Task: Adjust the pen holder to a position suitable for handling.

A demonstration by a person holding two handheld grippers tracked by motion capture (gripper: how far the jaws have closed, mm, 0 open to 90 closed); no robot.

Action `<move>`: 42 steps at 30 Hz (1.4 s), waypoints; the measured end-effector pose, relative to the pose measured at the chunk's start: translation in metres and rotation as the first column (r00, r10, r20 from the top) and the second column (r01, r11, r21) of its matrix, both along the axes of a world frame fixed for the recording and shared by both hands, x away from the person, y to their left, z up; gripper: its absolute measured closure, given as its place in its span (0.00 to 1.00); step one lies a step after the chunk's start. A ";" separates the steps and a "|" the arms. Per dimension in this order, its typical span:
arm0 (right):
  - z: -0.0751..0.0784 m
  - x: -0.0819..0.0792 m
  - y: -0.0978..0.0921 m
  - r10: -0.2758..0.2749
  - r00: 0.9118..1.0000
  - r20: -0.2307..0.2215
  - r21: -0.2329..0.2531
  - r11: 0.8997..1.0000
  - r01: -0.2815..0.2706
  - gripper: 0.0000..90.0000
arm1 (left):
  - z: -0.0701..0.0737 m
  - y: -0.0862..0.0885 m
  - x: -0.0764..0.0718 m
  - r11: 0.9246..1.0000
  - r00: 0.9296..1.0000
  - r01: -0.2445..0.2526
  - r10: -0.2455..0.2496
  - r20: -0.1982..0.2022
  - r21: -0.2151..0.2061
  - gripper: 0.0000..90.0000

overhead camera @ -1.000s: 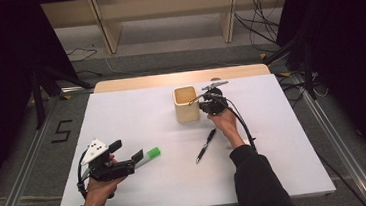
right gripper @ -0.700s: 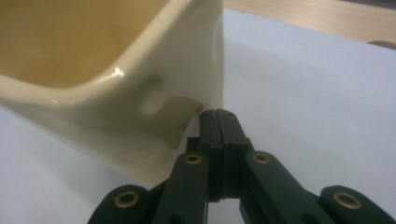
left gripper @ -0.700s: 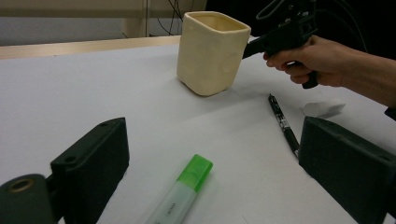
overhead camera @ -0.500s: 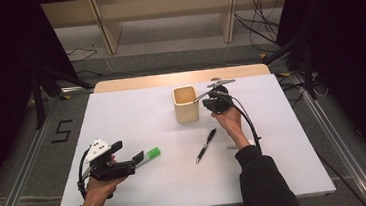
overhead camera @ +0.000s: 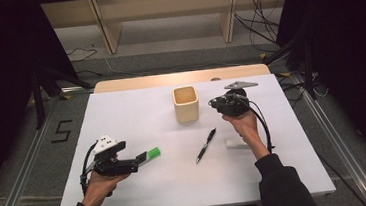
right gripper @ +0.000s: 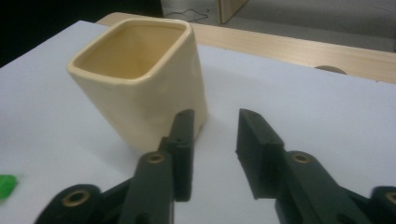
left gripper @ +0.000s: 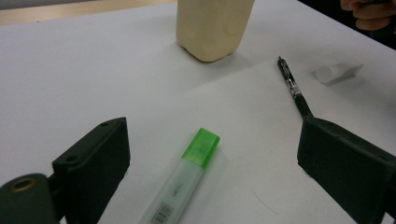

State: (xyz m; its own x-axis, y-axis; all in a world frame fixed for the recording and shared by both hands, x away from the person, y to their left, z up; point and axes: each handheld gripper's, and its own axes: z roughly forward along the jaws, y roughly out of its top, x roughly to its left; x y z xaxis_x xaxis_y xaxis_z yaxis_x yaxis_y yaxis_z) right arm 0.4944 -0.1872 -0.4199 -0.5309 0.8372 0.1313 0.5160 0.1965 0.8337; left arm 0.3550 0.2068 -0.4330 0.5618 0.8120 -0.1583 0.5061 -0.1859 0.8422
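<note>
A green-capped highlighter [overhead camera: 149,154] lies on the white table near the front left. My left gripper [overhead camera: 137,161] is open wide around it, the marker [left gripper: 186,179] lying on the table between the two jaws without touching them. A cream square cup [overhead camera: 186,103] stands upright mid-table. Just to its right my right gripper [overhead camera: 215,104] points at the cup's side, open by a small gap with nothing in it [right gripper: 212,140]. The cup [right gripper: 140,79] sits slightly left of those jaws. A black pen [overhead camera: 206,145] lies between the two hands.
A small white eraser [overhead camera: 237,144] lies by the right wrist, beside the pen [left gripper: 292,84]. The table's wooden far edge [overhead camera: 179,77] runs behind the cup. The white tabletop [overhead camera: 136,112] is open on the left.
The right gripper has drawn a little to the right, away from the cup. The left gripper and the highlighter have stayed in place.
</note>
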 end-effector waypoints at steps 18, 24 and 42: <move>0.008 -0.046 -0.002 0.086 0.995 0.042 0.041 0.995 -0.088 0.41 | 0.001 -0.011 0.018 0.982 0.994 0.076 -0.061 -0.089 0.171 0.11; 0.009 -0.059 -0.002 0.114 0.992 0.055 0.049 0.992 -0.117 0.36 | 0.004 -0.011 0.024 0.971 0.991 0.090 -0.065 -0.118 0.222 0.12; 0.004 -0.090 -0.004 0.160 0.984 0.072 0.083 0.983 -0.166 0.31 | -0.008 -0.020 0.042 0.894 0.964 0.193 -0.097 -0.248 0.403 0.17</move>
State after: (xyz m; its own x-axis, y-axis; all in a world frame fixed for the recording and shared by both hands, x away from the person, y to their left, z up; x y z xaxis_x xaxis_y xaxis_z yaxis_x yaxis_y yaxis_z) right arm 0.4044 -0.1916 -0.4162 -0.6694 0.7250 0.1622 0.4276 0.1974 0.8821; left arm 0.3970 0.1869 -0.4406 0.6695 0.7412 0.0487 0.6059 -0.5829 0.5414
